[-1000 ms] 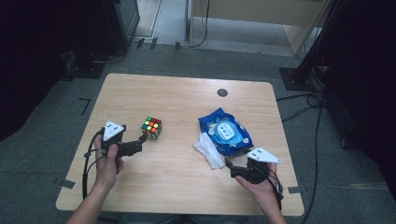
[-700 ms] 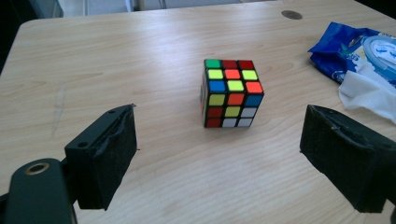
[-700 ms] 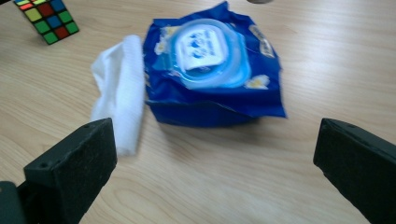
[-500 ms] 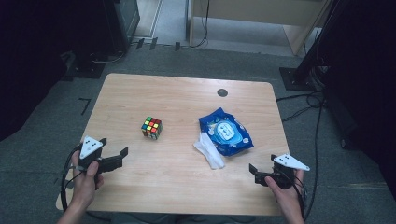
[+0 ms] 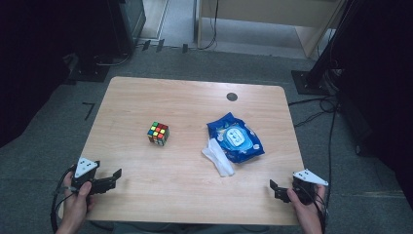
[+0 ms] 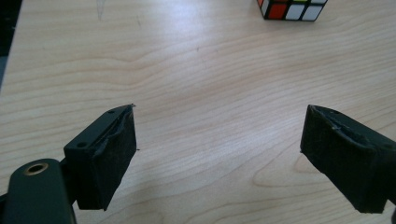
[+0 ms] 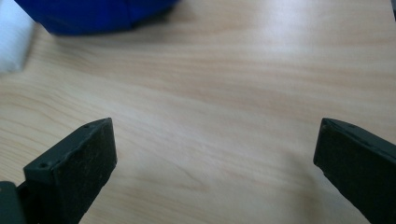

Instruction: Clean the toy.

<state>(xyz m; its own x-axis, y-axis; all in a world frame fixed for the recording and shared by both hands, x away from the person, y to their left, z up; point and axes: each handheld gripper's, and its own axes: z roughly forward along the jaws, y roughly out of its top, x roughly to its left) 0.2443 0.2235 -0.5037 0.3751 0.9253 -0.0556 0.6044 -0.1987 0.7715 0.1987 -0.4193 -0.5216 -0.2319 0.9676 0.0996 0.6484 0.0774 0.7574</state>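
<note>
A scrambled colour cube (image 5: pixel 159 133) sits left of the middle of the wooden table (image 5: pixel 195 105). Its lower edge also shows in the left gripper view (image 6: pixel 292 9). To the right lies a blue wet-wipe pack (image 5: pixel 235 137) with a white wipe (image 5: pixel 217 157) beside it. My left gripper (image 5: pixel 113 179) rests low at the front left corner, jaws wide apart over bare wood (image 6: pixel 217 135). Near the front right edge is my right gripper (image 5: pixel 275 191). Its jaws have just been opening and stand wide with nothing between them (image 7: pixel 215 144). The blue pack (image 7: pixel 93 14) and the wipe (image 7: pixel 14 42) lie beyond them.
A small black round grommet (image 5: pixel 232 96) is set into the table near its far edge. Grey carpet with cables (image 5: pixel 311 114) surrounds the table, and dark stands rise at the back left and right.
Both hands have drawn back towards the front edge and outwards to the table's corners, sinking lower. The left gripper has moved away from the cube, the right away from the wipe.
</note>
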